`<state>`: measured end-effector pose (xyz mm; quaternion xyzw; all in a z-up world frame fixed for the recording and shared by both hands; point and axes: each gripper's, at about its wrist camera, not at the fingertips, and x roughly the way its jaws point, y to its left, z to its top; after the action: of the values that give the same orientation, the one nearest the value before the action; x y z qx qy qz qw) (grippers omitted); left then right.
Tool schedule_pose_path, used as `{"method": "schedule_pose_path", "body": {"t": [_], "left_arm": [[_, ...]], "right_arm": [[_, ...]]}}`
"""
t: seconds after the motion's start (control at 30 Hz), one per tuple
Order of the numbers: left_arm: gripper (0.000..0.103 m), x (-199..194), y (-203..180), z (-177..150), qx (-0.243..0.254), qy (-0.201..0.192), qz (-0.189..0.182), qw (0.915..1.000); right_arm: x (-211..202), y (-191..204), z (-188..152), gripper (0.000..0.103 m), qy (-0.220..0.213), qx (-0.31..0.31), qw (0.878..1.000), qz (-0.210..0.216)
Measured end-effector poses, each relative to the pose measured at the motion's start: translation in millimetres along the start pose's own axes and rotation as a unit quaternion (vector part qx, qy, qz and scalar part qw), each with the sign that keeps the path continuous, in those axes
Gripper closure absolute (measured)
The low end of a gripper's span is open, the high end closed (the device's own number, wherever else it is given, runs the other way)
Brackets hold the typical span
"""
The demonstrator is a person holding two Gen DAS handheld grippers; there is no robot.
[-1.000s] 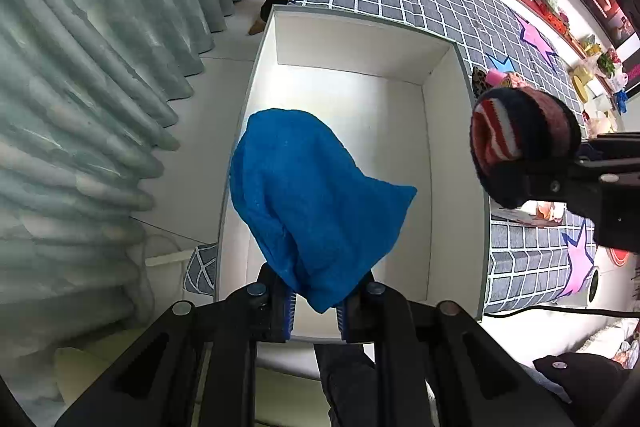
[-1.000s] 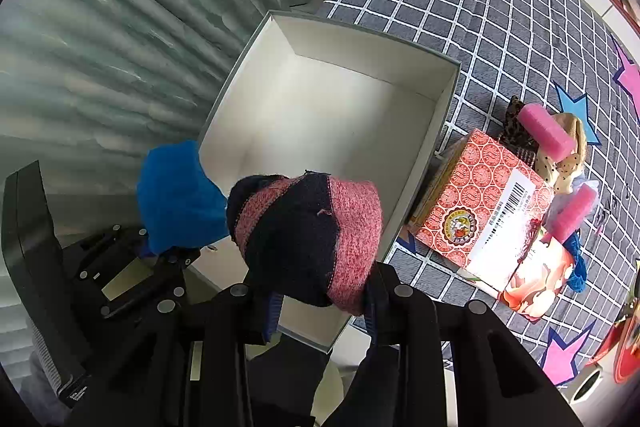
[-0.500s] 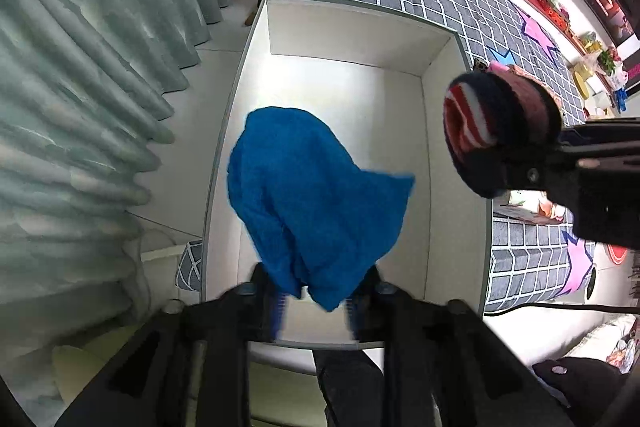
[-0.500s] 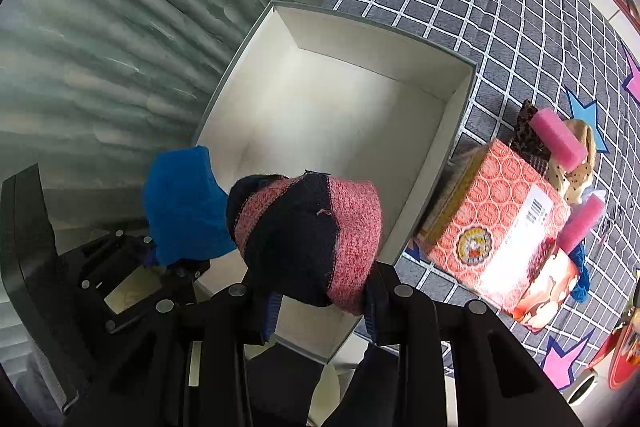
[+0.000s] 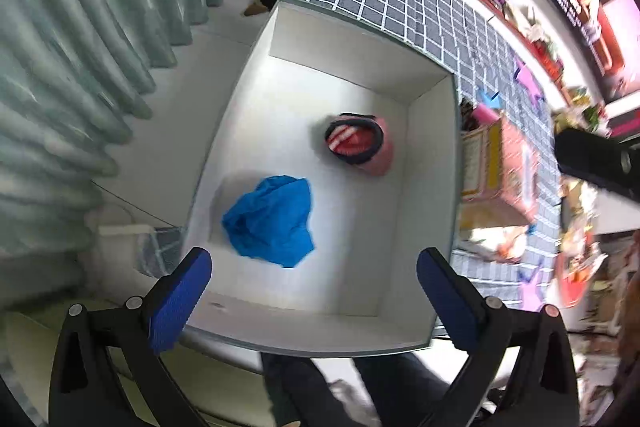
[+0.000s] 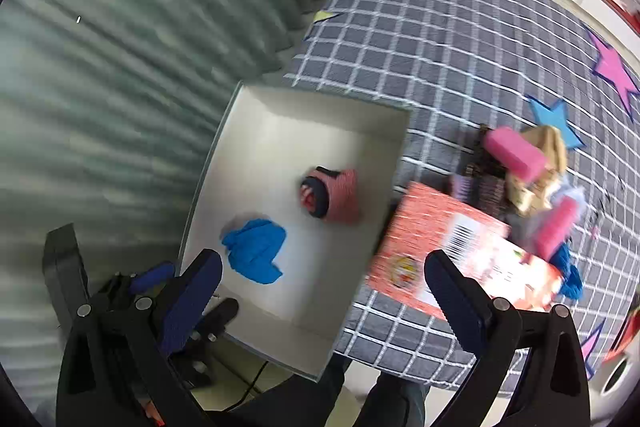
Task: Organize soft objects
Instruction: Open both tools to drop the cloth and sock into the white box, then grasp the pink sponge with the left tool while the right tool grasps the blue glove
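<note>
Two grippers are ours here, and both have just been opening with nothing between the pads. Our left gripper (image 5: 314, 287) stands released at the bottom of the left wrist view, its blue pads (image 5: 180, 301) spread wide above the near rim of the white box (image 5: 430, 155). Our right gripper (image 6: 324, 291) is equally released at the bottom of its own view, hanging over the box's near right corner and the edge of the orange carton (image 6: 436, 239).

Inside the box, the blue cloth (image 5: 272, 221) lies crumpled on the floor at lower left. The red-and-navy knitted piece (image 5: 358, 143) lies apart from it, nearer the right wall.

Right of the box, on the grid-patterned bench (image 6: 440, 39), the carton sits just beside the box wall. Past it, a heap of pink rolls (image 6: 514, 153) and other soft things lies at the right of the frame.
</note>
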<state>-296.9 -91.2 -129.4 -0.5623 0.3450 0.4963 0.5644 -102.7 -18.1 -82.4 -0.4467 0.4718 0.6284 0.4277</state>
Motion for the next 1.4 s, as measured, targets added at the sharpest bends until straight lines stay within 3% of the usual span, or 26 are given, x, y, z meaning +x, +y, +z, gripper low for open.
{"method": "schedule_pose_path", "body": {"t": [0.2,0.33,0.63,0.9,1.1,1.3,1.4], "left_arm": [[0.0,-4.2,-19.4,12.2,0.007,0.009,-0.029,0.9995],[0.0,-3.9,-43.0,21.8,0.03,0.022,-0.046,0.9982],[0.0,-0.2,-129.7,49.4,0.158,0.034,-0.016,0.9867],[0.0,27.7,-226.7,92.7,0.27,0.043,0.03,0.9615],[0.0,81.2,-290.9,120.1,0.332,0.088,0.05,0.9379],[0.0,146.7,-324.0,131.4,0.38,0.125,0.123,0.9084],[0.0,168.4,-327.7,134.9,0.381,0.143,0.134,0.9035]], "right_arm": [[-35.0,-53.1,-24.6,0.001,-0.043,0.088,0.995,-0.012],[-51.3,-99.4,-46.6,0.001,-0.062,0.159,0.985,-0.031],[-55.5,-189.2,-115.5,0.001,-0.065,0.311,0.948,-0.029],[-45.1,-238.9,-155.1,0.001,-0.059,0.377,0.924,-0.005],[-38.3,-268.4,-176.1,0.001,-0.045,0.402,0.915,0.005],[-28.8,-306.5,-186.5,0.001,-0.029,0.428,0.903,0.01],[-20.3,-320.8,-179.5,0.001,-0.022,0.43,0.903,0.014]]}}
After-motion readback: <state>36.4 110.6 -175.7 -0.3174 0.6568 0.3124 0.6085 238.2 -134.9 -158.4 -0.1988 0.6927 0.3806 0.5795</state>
